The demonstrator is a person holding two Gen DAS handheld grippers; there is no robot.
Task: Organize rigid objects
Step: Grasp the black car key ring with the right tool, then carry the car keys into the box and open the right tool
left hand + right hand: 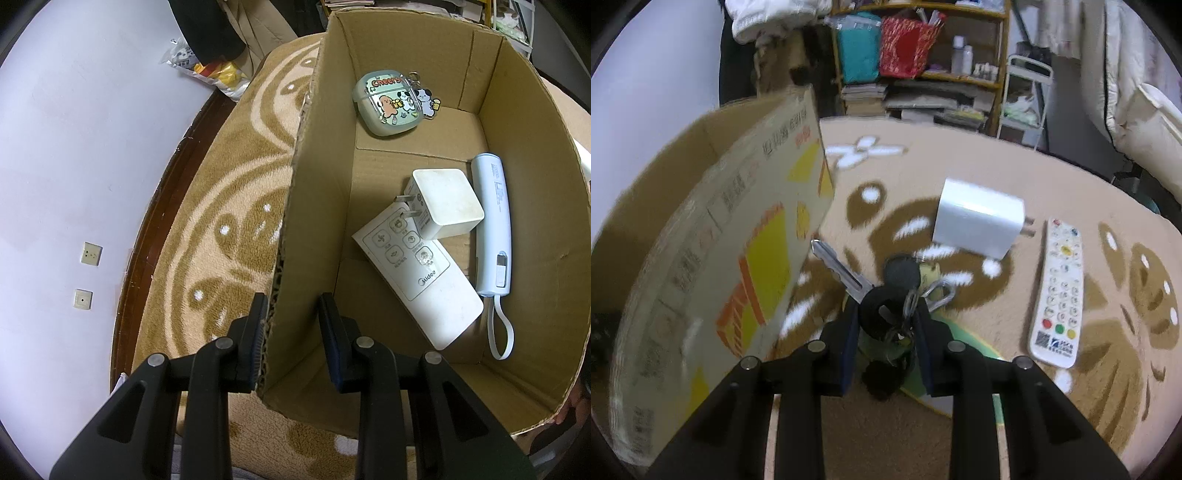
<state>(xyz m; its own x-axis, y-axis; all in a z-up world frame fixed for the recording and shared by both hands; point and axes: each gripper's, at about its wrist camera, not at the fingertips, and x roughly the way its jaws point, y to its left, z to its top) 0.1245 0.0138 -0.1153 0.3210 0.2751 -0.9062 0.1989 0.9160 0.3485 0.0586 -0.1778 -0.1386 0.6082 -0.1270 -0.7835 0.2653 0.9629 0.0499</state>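
Observation:
An open cardboard box [524, 155] stands on the patterned blanket. In it lie a mint earbud case with cartoon stickers [384, 105], a white charger [443, 203], a white Midea remote [421, 280] and a pale blue power bank [493, 225]. My left gripper [293, 317] is open astride the box's left wall, its outer finger [258, 321] touching the rim. My right gripper [886, 317] is shut on a bunch of keys [886, 310] with black heads, and a silver key [838, 269] sticks out to the left. A white charger [979, 221] and a white remote [1058, 291] lie beyond on the blanket.
The box's printed outer wall [720, 240] rises close on the left of my right gripper. The tan blanket [1052, 177] covers the surface; a dark wooden edge [147, 236] and a white wall with sockets [90, 254] border it. A shelf [923, 55] and a white cart [1027, 99] stand behind.

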